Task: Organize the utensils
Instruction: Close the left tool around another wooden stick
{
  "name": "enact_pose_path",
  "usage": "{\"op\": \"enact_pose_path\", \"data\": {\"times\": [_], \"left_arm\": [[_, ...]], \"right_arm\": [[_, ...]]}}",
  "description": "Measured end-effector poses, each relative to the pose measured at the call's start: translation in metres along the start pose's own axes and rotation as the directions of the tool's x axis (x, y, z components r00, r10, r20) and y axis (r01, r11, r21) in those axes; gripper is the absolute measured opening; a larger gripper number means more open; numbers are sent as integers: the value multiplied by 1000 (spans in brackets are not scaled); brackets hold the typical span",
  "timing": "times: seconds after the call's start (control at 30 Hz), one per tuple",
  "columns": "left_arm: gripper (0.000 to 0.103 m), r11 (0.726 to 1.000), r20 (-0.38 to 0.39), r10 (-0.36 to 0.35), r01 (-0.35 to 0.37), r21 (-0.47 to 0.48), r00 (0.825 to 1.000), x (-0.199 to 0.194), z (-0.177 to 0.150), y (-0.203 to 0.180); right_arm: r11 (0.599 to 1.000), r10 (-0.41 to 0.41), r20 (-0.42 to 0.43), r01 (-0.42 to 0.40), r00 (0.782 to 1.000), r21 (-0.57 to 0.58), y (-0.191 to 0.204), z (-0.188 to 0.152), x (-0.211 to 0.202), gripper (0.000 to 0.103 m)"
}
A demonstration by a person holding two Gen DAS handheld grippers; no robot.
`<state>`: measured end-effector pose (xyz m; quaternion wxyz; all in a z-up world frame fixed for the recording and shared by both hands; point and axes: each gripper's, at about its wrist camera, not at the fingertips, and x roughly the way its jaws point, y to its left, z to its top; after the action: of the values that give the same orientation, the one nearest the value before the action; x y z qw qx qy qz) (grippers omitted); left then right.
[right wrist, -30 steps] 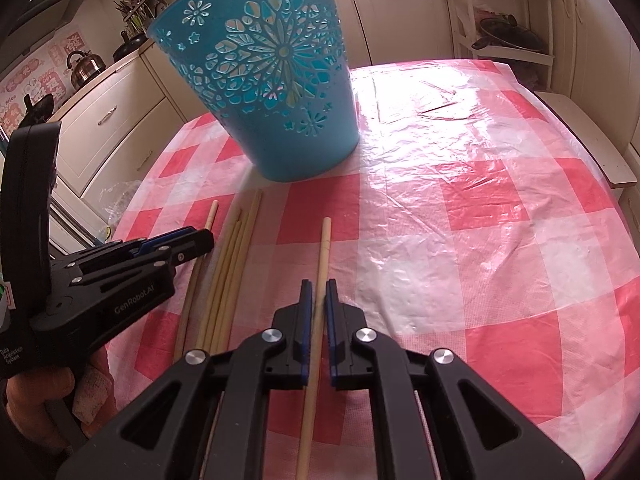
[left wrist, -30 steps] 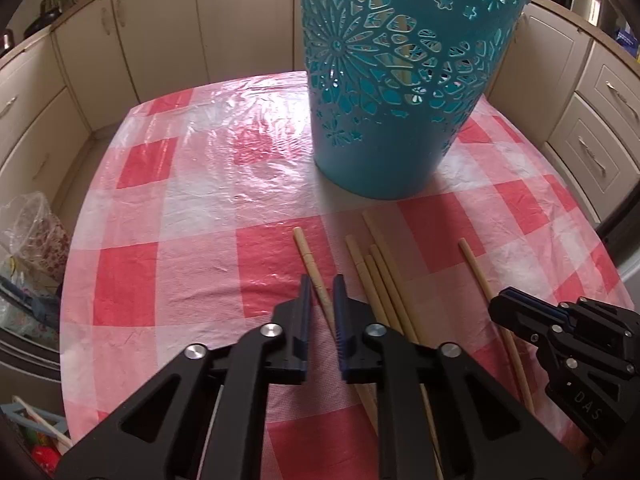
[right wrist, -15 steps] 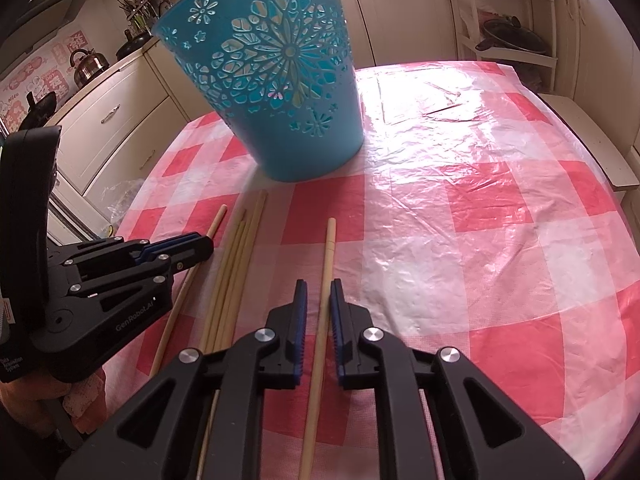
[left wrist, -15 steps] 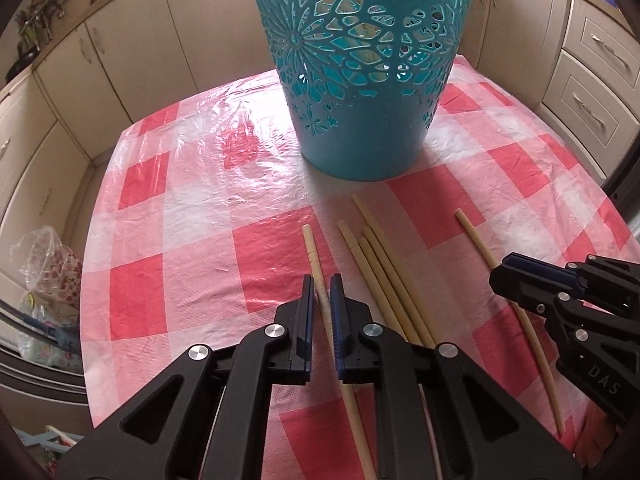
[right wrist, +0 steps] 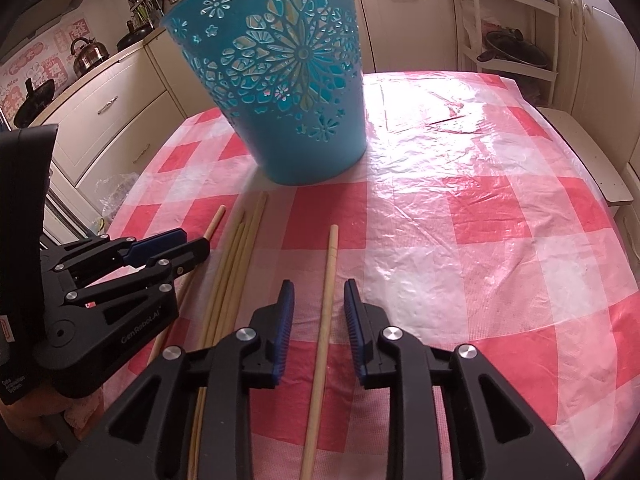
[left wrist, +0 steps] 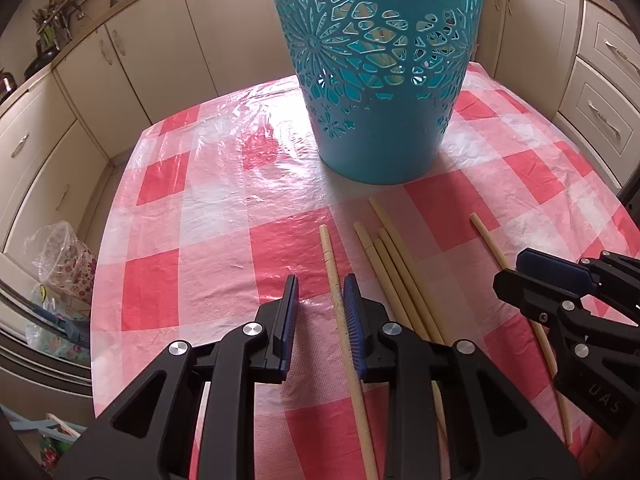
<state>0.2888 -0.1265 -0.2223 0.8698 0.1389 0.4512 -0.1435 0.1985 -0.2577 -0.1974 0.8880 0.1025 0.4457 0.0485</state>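
Observation:
Several pale wooden chopsticks lie on the red-and-white checked tablecloth in front of a teal cut-out basket. My left gripper is low over the cloth, jaws opening. One chopstick lies between them, close to the right pad and not pinched. My right gripper is opening too, with another single chopstick lying loose midway between its pads. A bundle of chopsticks lies between the two grippers. Each gripper shows in the other's view: right gripper, left gripper.
Cream kitchen cabinets ring the table. A plastic bag sits on the floor off the table's left edge. A kettle stands on the counter and a white rack holds pans at the back right.
Both grippers' jaws were shut and have parted. The chopstick under each one now lies in the gap on the cloth. The left view has tilted a little toward the basket.

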Motion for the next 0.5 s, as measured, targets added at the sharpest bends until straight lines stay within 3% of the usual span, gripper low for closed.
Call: {"op": "enact_pose_path", "data": {"times": [0.07, 0.1, 0.13, 0.2, 0.37, 0.5], "left_arm": [[19, 1000, 3, -6, 6, 10, 1000, 0, 0, -1], [8, 999, 2, -29, 29, 14, 1000, 0, 0, -2], [5, 999, 3, -32, 32, 22, 999, -1, -1, -4], [5, 999, 4, -32, 32, 26, 999, -1, -1, -6], [4, 985, -12, -140, 138, -108, 990, -13, -4, 18], [4, 945, 105, -240, 257, -201, 965, -59, 1, 44]], "right_arm": [[1000, -10, -2, 10, 1000, -10, 1, 0, 0, 26], [1000, -19, -3, 19, 1000, -20, 3, 0, 1, 26], [999, -30, -3, 30, 1000, -32, 5, 0, 1, 26], [998, -38, -3, 37, 999, -43, 7, 0, 2, 27], [999, -16, -6, 16, 1000, -48, 7, 0, 2, 34], [998, -21, -6, 20, 1000, -64, 11, -1, 2, 39]]}}
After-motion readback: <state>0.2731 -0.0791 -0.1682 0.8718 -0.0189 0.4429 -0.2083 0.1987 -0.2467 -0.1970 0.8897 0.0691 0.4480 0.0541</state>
